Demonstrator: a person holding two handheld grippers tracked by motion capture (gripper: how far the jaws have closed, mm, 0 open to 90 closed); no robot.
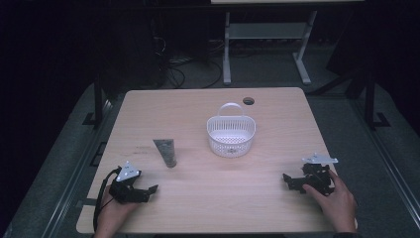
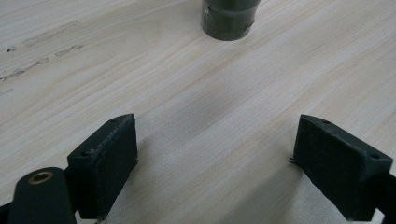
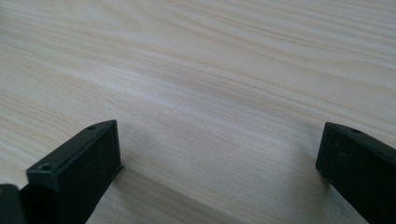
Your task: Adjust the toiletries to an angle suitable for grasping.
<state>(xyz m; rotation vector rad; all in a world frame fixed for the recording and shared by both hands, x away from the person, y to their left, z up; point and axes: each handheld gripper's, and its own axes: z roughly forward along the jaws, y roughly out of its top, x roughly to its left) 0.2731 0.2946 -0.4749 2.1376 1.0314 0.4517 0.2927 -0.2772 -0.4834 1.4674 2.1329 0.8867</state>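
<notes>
- High view: a wooden table [image 1: 198, 208] holds a white basket [image 1: 231, 136] near its middle, with a dark tube [image 1: 166, 152] lying to its left. Hands rest the left gripper [image 1: 148, 191] and right gripper [image 1: 289, 179] on the near edge.
- Left gripper view: jaws spread wide with nothing between them, tube cap [image 2: 229, 18] ahead.
- Right gripper view: jaws spread wide over bare wood.

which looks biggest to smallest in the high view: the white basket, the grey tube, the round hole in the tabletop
1. white basket, clearly the largest, handle included
2. grey tube, lying flat, much narrower than the basket
3. round hole, smallest; it lies farther from the camera, which shrinks it a little, but the gap is wide enough to rank it
</notes>
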